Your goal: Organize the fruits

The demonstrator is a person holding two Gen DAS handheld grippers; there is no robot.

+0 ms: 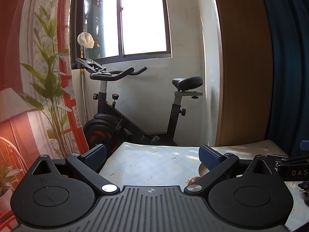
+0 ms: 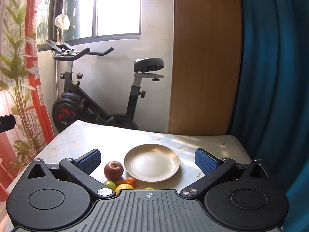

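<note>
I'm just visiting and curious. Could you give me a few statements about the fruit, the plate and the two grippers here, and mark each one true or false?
1. The plate holds no fruit. True.
2. The red apple lies on the plate. False: it sits on the table, left of the plate.
3. The right gripper is shut on an orange. False: its jaws are wide open, holding nothing.
4. The left gripper is open too. True.
5. The small orange fruit lies beside the plate's near rim. True.
</note>
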